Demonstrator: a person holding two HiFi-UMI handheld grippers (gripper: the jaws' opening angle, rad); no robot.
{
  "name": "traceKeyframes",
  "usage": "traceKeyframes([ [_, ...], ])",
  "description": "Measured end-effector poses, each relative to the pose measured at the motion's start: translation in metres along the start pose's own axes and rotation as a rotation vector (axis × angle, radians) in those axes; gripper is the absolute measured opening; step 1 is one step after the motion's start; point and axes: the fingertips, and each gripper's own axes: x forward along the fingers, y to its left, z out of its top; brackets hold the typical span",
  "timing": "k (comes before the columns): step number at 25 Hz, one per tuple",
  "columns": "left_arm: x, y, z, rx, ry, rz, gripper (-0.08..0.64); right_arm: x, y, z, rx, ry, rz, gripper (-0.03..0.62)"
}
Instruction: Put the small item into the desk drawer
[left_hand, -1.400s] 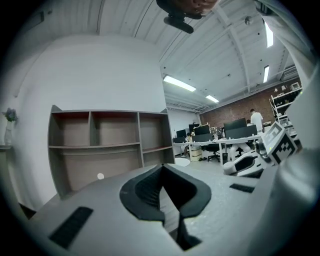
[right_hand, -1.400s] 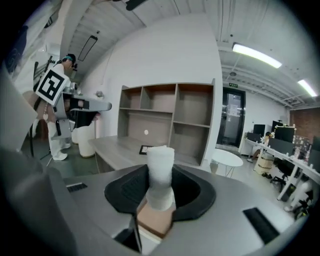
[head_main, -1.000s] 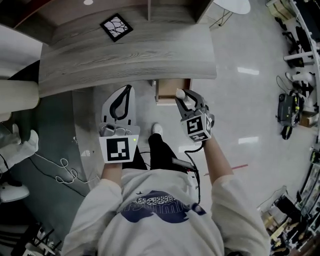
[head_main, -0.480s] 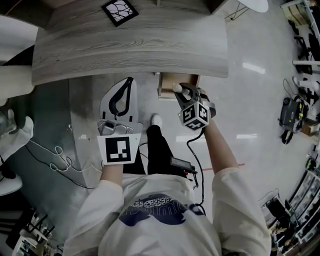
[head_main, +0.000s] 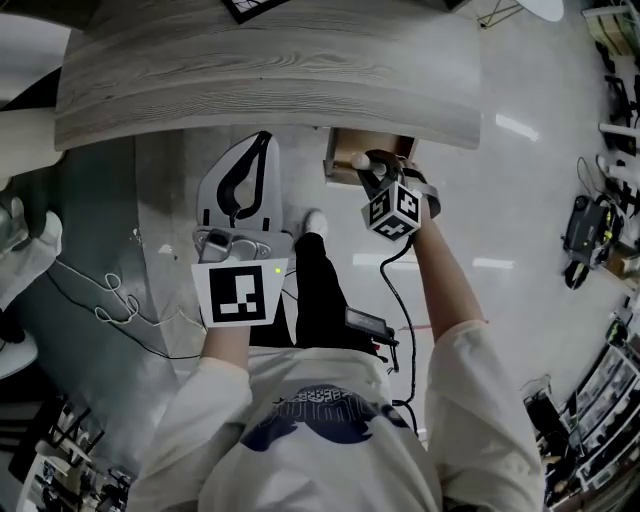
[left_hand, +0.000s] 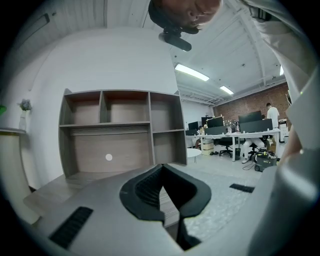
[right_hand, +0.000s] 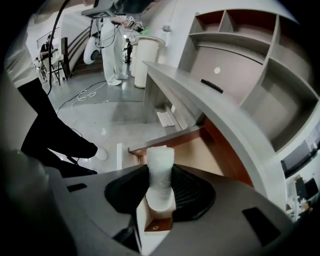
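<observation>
My right gripper (head_main: 366, 166) is shut on a small white cylindrical item (head_main: 358, 160) that stands upright between its jaws (right_hand: 160, 172). It hangs over the front of the open wooden drawer (head_main: 343, 148), which juts out from under the grey desk (head_main: 260, 70). The right gripper view shows the white item (right_hand: 160, 165) in front of the drawer's front rim (right_hand: 165, 140) and its bare brown inside (right_hand: 202, 155). My left gripper (head_main: 258, 142) is shut and empty, left of the drawer and just below the desk edge, pointing at the desk's shelf unit (left_hand: 120, 125).
The person's dark trouser leg and white shoe (head_main: 313, 222) stand below the drawer. A black box (head_main: 366, 322) hangs on the right gripper's cable. A white cord (head_main: 110, 305) lies on the floor at left. A black-and-white patterned tile (head_main: 250, 6) lies on the desk.
The right gripper has sunk and tipped downward with the white item, closer to the open drawer. The left gripper has dropped a little. The desk now fills more of the top of the head view.
</observation>
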Motion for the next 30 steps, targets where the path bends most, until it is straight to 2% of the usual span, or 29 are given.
traceKeyframes([
  [16, 0.006, 0.019, -0.027, -0.020, 0.017, 0.042, 0.008, 0.053, 0.018, -0.027, -0.097, 0.159, 0.122, 0.127],
  [20, 0.007, 0.019, -0.031, -0.027, 0.019, 0.045, 0.008, 0.061, 0.023, -0.034, -0.092, 0.205, 0.158, 0.127],
  [30, 0.010, 0.026, -0.035, -0.033, 0.022, 0.055, 0.008, 0.073, 0.030, -0.044, -0.146, 0.274, 0.201, 0.127],
])
